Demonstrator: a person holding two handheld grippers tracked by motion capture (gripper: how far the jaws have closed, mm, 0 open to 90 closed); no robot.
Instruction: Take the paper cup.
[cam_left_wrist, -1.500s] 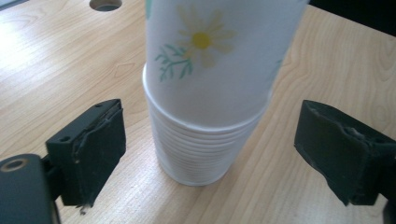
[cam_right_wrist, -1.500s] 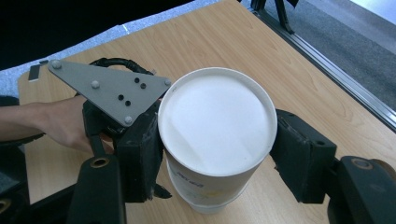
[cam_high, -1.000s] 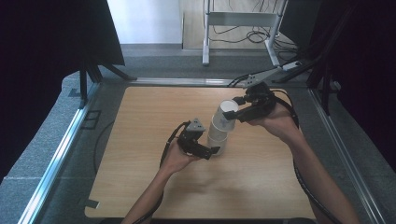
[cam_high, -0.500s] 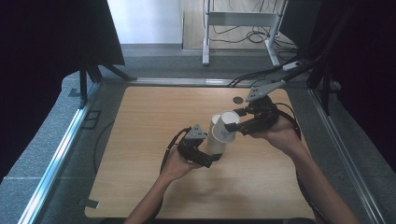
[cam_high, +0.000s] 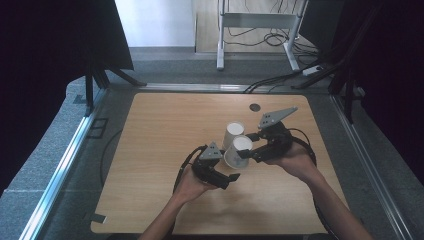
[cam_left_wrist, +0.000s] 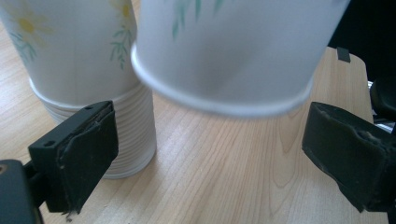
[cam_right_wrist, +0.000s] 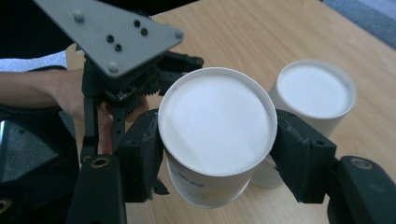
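Between the pads of the right gripper (cam_right_wrist: 217, 154) a white paper cup (cam_right_wrist: 215, 135) is clamped, bottom up, printed with green sprigs and held off the wooden table (cam_high: 160, 150). Just beside it a stack of cups (cam_high: 233, 133) is seen standing upside down on the table, ribbed with nested rims, daisy-printed. The left gripper (cam_left_wrist: 210, 149) is held open below the lifted cup, grasping nothing.

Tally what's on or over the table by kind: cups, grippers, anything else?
Single paper cup, upside down, clamped in the right gripper: 1
Stack of upside-down paper cups on the table: 1
Grippers, right one and left gripper: 2
Total: 4
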